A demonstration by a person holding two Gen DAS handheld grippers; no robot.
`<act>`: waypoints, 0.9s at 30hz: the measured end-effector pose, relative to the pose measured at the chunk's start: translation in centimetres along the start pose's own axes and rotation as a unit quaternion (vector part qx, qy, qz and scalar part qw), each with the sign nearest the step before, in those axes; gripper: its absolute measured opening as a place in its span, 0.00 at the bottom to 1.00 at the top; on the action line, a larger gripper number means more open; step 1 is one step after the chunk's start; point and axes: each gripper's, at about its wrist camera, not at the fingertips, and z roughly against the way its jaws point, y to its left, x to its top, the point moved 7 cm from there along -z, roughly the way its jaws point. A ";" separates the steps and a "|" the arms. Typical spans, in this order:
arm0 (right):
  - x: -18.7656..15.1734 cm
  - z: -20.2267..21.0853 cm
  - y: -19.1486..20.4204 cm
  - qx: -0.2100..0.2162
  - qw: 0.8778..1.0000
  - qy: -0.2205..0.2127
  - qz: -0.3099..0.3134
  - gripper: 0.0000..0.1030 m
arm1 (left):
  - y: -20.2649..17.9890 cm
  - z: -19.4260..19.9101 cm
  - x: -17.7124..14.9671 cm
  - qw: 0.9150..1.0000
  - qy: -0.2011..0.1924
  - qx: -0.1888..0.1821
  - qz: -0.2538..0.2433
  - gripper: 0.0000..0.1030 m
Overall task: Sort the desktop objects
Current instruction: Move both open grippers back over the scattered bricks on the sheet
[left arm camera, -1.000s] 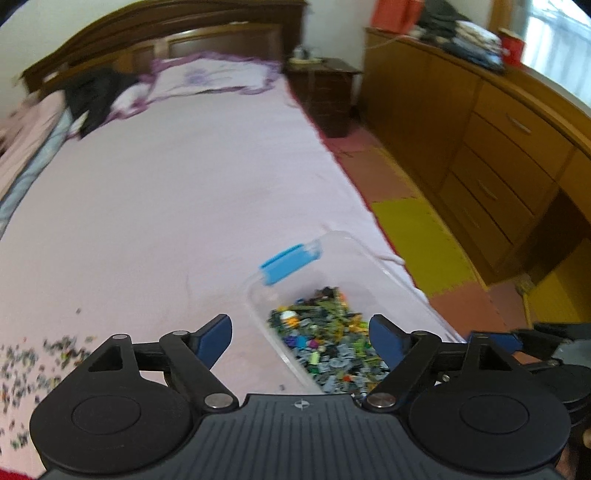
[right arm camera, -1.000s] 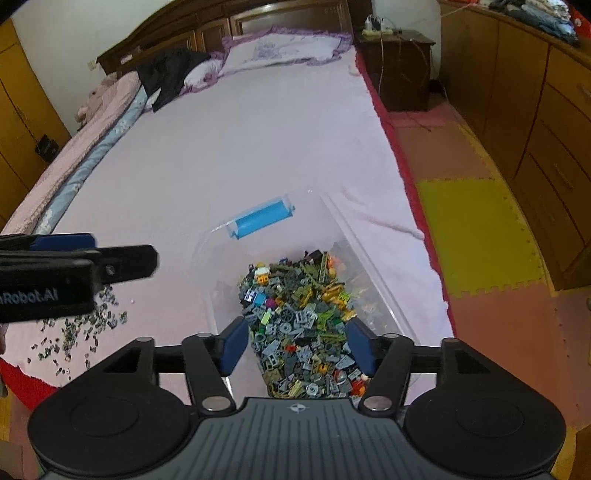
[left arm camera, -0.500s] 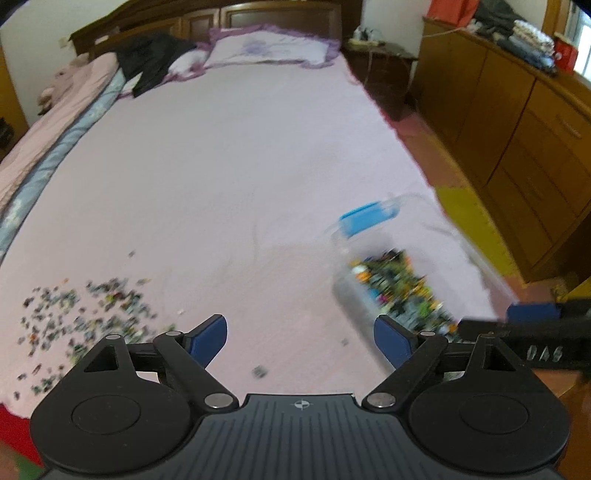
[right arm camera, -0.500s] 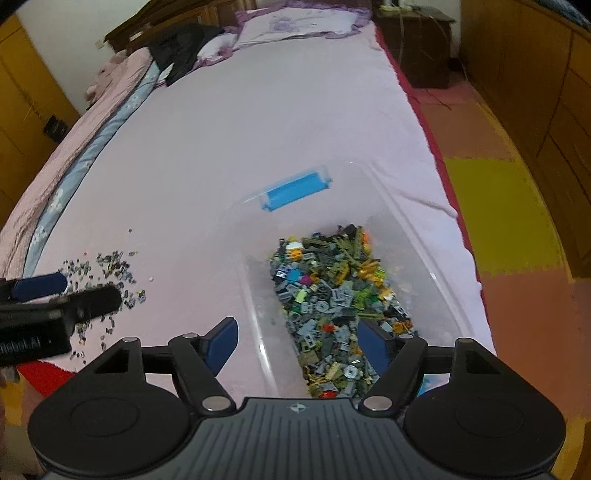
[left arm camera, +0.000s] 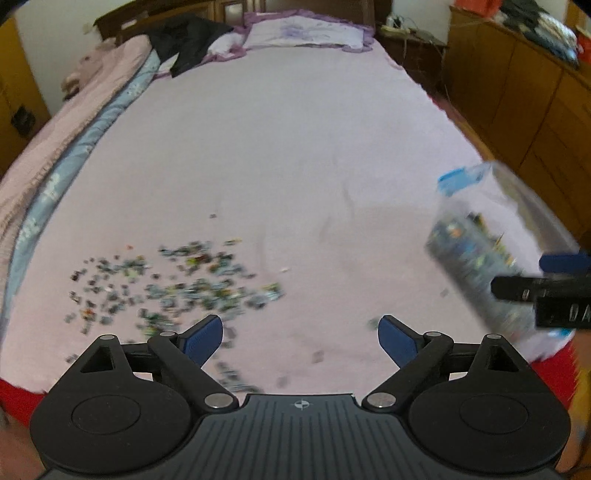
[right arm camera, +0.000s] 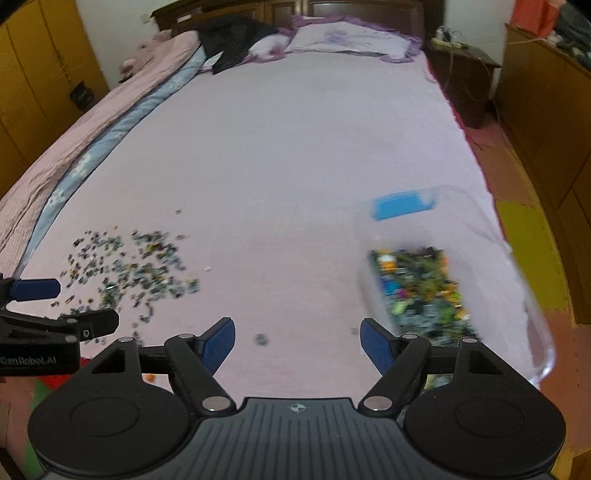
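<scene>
A clear plastic bin (right arm camera: 476, 221) with a blue latch (right arm camera: 400, 205) sits on the pink bed at the near right, holding a heap of small toy bricks (right arm camera: 421, 291). It also shows in the left wrist view (left arm camera: 517, 206). A scatter of small bricks (left arm camera: 177, 284) lies on the sheet at the near left, also in the right wrist view (right arm camera: 129, 266). My left gripper (left arm camera: 300, 338) is open and empty, just right of the scatter. My right gripper (right arm camera: 297, 339) is open and empty, left of the bin. A lone brick (right arm camera: 261, 339) lies between its fingers.
The bed (left arm camera: 277, 147) stretches away with a pillow (left arm camera: 306, 33) and dark clothing (left arm camera: 192, 40) at its head. Wooden drawers (left arm camera: 535, 96) line the right wall, a nightstand (right arm camera: 465, 77) stands beyond, and coloured floor mats (right arm camera: 528, 240) lie beside the bed.
Both grippers have swung left, away from the bin and toward the scattered bricks. The bin now sits at the right of both views. Both stay open.
</scene>
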 end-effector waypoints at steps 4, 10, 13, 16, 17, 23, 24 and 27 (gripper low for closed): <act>-1.6 -1.2 4.7 0.008 1.000 0.011 -0.011 0.74 | 3.3 -1.8 -3.4 0.997 -0.002 0.023 -0.068 0.83; -5.8 -3.9 9.9 0.010 0.998 0.051 0.028 0.72 | 5.5 -6.9 -8.2 0.994 0.045 0.004 -0.100 0.56; -7.9 -5.2 10.8 0.011 0.997 0.070 0.043 0.72 | 4.7 -9.4 -9.9 0.991 0.055 -0.019 -0.118 0.45; -9.6 -6.7 10.9 0.012 0.995 0.094 0.042 0.71 | 3.7 -11.8 -11.3 0.988 0.061 -0.032 -0.139 0.36; -10.1 -7.0 10.9 0.013 0.994 0.100 0.042 0.70 | 3.3 -12.5 -11.6 0.986 0.060 -0.036 -0.151 0.33; -12.4 -8.7 10.4 0.016 0.991 0.129 0.040 0.70 | 2.3 -16.0 -12.5 0.972 0.057 -0.044 -0.225 0.17; -12.5 -8.8 10.3 0.015 0.991 0.131 0.038 0.70 | 2.3 -16.5 -12.5 0.969 0.058 -0.046 -0.235 0.17; -12.9 -8.8 10.0 0.012 0.990 0.135 0.028 0.70 | 2.2 -17.2 -12.7 0.962 0.063 -0.065 -0.259 0.18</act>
